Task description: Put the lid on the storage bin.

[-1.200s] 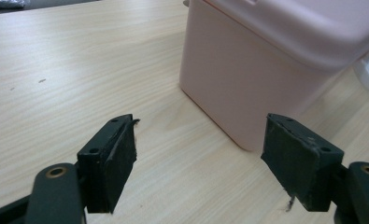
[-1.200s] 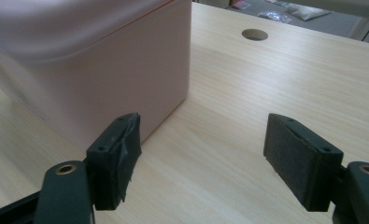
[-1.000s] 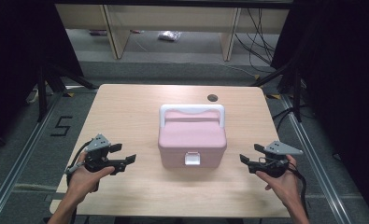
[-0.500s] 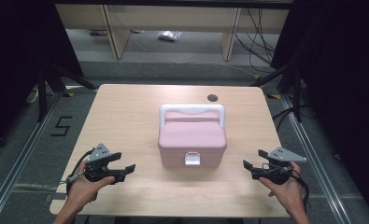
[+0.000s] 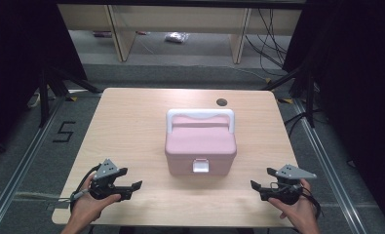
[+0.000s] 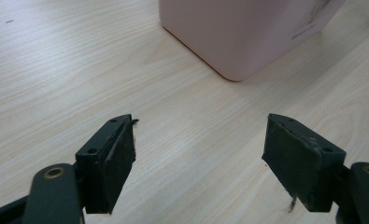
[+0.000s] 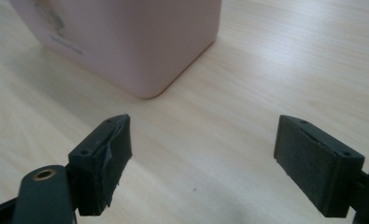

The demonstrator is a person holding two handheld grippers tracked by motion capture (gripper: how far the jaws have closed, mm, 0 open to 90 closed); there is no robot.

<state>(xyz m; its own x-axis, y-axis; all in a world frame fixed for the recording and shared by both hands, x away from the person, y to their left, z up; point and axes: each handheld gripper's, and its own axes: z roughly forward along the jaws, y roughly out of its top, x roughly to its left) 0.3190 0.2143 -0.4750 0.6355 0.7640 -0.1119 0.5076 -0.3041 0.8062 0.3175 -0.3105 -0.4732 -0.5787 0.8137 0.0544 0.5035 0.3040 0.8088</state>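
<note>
Both tongs are hanging spread and empty (the right tongs [image 5: 267, 188] just widening), left tongs [image 5: 126, 181] opposite, flanking the closed pink box [image 5: 200, 146] on the counter [image 5: 131, 126], seemingly readying for it.

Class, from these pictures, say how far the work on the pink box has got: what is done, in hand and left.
Done: nothing shows; the pink box sits shut, latch down, handle folded back. In hand: left gripper and right gripper sit open near the table's front edge, either side of the box, apart from it. Left: probably reaching and handling the box.

"5" taped on floor [image 5: 65, 132], left of table [image 5: 131, 117]; box [image 5: 200, 146] print unreadable.
</note>
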